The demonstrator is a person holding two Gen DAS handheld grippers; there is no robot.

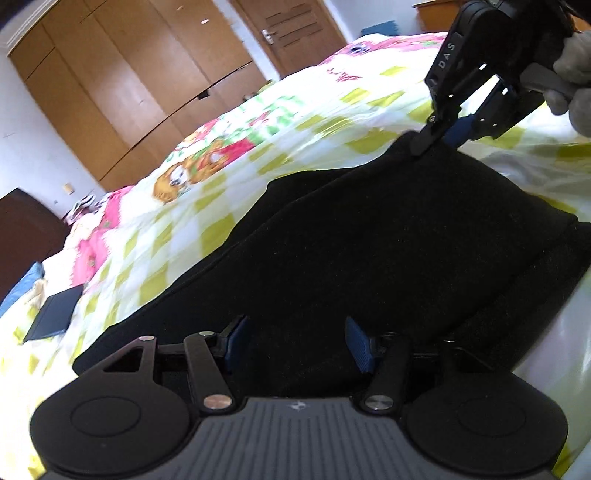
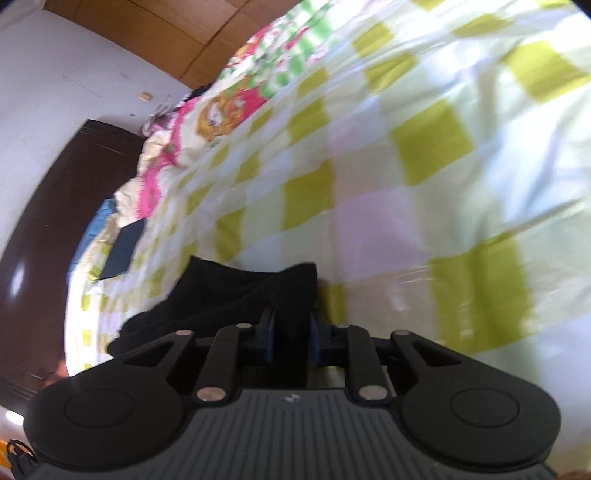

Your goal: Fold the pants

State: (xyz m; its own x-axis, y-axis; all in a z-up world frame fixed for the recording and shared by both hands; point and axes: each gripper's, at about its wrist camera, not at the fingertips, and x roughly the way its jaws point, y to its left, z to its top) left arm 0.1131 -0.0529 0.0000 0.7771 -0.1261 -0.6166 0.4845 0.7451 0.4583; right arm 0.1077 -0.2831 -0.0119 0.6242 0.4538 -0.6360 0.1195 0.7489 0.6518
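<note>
Item: black pants (image 1: 369,236), lying on a bed under a checked yellow-green quilt (image 1: 229,155) with cartoon prints; the cloth appears doubled already, an upper layer over a lower one, long axis running from near left to far right in the left wrist view

Left gripper (image 1: 295,347): at the near edge of the pants, blue-padded fingers (image 1: 358,343) set apart with black cloth between them; whether they pinch it or merely straddle it cannot be told

Right gripper (image 1: 439,138): at the far right corner of the pants, closed on a raised peak of cloth; its own camera confirms fabric clamped between narrow pads (image 2: 271,336), with the rest of the garment trailing to the left

Governing relation: each gripper has one end of the same edge, and the garment's bulk lies left of and beyond both; neither is nearer, so the coming fold probably needs both ends carried together across the long axis

Also present: dark flat rectangle (image 1: 55,314) on the quilt at far left; wooden wardrobe (image 1: 122,77); door (image 1: 295,33)
</note>
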